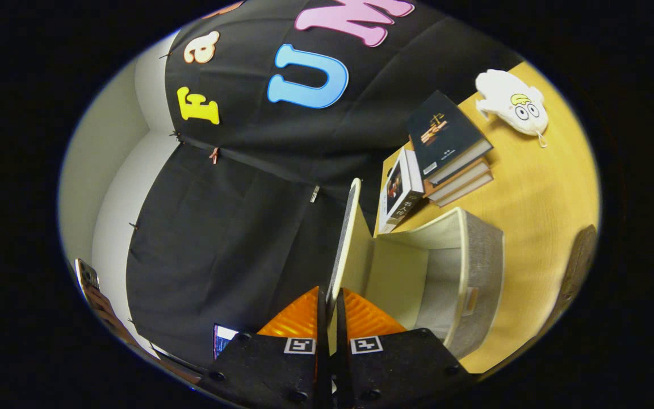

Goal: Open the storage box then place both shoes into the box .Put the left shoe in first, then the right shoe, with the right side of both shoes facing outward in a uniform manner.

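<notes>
Item: gripper (331,309), jaws narrowed on the thin, stiff lid (345,238) of the storage box (474,267), one finger on each face, lid raised edge-on with the box lying open just right of the fingers on the wooden table (537,187). Box is grey felt-like fabric outside with a smooth cream lining; stacked hardcover books (452,147) and a white plush toy (511,102) lie beyond. Risk: the smooth panel may slip and fall shut, or a hard pull may drag the light box.

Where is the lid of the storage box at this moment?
In the gripper view, the lid stands raised on edge, pinched between the fingers of the gripper, beside the open storage box.
</notes>
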Demonstrator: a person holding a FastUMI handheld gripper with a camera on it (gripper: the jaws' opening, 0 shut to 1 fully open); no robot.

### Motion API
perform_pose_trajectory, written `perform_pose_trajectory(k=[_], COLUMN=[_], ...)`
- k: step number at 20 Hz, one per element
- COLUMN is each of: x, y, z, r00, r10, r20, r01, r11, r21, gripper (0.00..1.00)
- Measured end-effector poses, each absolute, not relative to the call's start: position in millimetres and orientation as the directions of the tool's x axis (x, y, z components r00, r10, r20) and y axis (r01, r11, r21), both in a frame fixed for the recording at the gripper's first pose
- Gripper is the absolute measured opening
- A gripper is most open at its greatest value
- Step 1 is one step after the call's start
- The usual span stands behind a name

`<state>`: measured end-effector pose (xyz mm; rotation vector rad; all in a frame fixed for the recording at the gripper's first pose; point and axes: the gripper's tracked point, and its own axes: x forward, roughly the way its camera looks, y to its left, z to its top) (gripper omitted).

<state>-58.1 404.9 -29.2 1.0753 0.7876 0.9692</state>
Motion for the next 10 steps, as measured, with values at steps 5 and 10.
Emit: perform_pose_trajectory(k=[5, 10], x=[-63.1, -70.5], y=[458.8, 517.9], z=[4.1, 19.2], r00=[0.356, 0.315], r10=[0.934, 0.949], r20=[-0.036, -0.029], r01=[-0.298, -0.317], r11=[0.15, 0.134], r21=[0.943, 0.939], gripper=[0.09, 0.12])
